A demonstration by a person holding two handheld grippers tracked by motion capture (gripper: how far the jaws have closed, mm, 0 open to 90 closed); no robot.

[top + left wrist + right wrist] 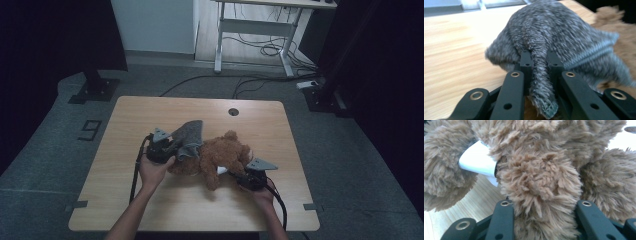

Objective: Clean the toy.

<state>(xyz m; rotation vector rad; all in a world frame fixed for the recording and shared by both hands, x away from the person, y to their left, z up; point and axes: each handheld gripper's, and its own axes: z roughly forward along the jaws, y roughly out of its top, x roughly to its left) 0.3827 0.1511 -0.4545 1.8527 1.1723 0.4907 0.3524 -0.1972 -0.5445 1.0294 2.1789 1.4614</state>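
Pale wood is forming the table [150, 200], which is standing on a grey floor [45, 150] with a white desk frame [260, 30] and loose cables [250, 80] behind it. Near the table's middle a brown teddy bear [222, 157] is lying on its side, a white tag [477, 161] showing among its fur. A grey knitted garment [189, 137] is lying partly over the bear's left end and reaching out over the tabletop. The left gripper [538, 62] is pinching a fold of that grey knit tightly between its closed jaws, the cloth bunching up ahead of them. The right gripper [544, 207] is clamping a furry limb of the bear between its jaws, at the bear's near right side.
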